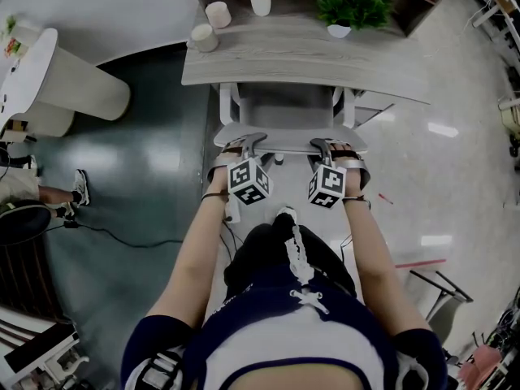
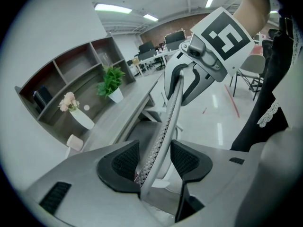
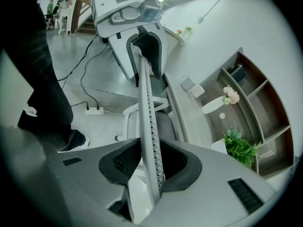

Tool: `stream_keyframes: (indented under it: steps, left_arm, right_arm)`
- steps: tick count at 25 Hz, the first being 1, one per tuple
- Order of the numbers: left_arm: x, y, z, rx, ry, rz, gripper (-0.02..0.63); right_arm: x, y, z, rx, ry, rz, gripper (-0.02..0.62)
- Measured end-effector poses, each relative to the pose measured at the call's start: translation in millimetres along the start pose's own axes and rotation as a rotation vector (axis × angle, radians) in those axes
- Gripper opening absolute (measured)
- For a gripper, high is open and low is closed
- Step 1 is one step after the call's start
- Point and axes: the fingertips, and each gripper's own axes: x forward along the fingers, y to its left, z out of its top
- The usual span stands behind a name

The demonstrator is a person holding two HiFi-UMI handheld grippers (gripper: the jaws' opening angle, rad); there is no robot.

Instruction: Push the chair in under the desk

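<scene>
Chair backrest (image 1: pixel 288 135) lies directly ahead of you, its top rim running left to right, and you hold it with both tools. Your left gripper (image 1: pixel 246 145) is closed over the rim left of centre, the perforated edge pinched between its pads. Your right gripper (image 1: pixel 329 146) clasps the rim right of centre in the same way, its jaws standing fairly wide around the thick edge. Both sit level with each other, equally near the chair, so neither hand leads. The grey seat (image 1: pixel 284 104) points away from you, partly beneath the near edge of the pale wood-grain desk (image 1: pixel 276 59), which stretches left to right on the far side. A white vase (image 1: pixel 260 0) of flowers, two small cups (image 1: pixel 218 13) and a potted plant (image 1: pixel 351 8) stand along the desk's far edge. The push likely runs straight away from you, square to the rim; uneven pressure could swing the chair sideways.
</scene>
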Motion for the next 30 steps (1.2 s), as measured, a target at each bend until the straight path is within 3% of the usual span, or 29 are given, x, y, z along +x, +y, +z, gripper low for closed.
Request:
stream_keyframes:
  steps: [9,13,19,22,24,28,30]
  left_arm:
    - [6.0,13.6,1.5,0.018,-0.010,0.006,0.213]
    - [8.9,21.6,-1.6,0.032,-0.013,-0.007,0.212]
    - [6.7,15.5,-5.6,-0.027,0.035,-0.187,0.191]
    - [2.3,10.5,-3.8,-0.097,0.043,-0.309,0.179]
    - [-2.6,11.7,-5.2,-0.142,0.049,-0.341,0.181]
    - [-24.3,23.8,-0.2,-0.186,-0.001,-0.267,0.178]
    - [-41.4,40.5,12.4,-0.280,-0.108,-0.172,0.112]
  right_arm:
    - [8.9,-12.2,0.3,-0.007,0.000,-0.006,0.110]
    - [15.9,-16.3,4.2,0.022,-0.034,0.062,0.110]
    - [17.7,-14.1,6.0,0.163,-0.045,0.229,0.134]
    - [12.0,-14.9,7.9,0.161,-0.024,0.211,0.146]
    - [2.7,-13.9,10.7,0.131,-0.018,0.183,0.146]
    - [-34.4,-24.5,24.7,0.216,-0.132,0.133,0.146]
    - [-54.1,-37.7,33.3,0.317,-0.214,0.085,0.115]
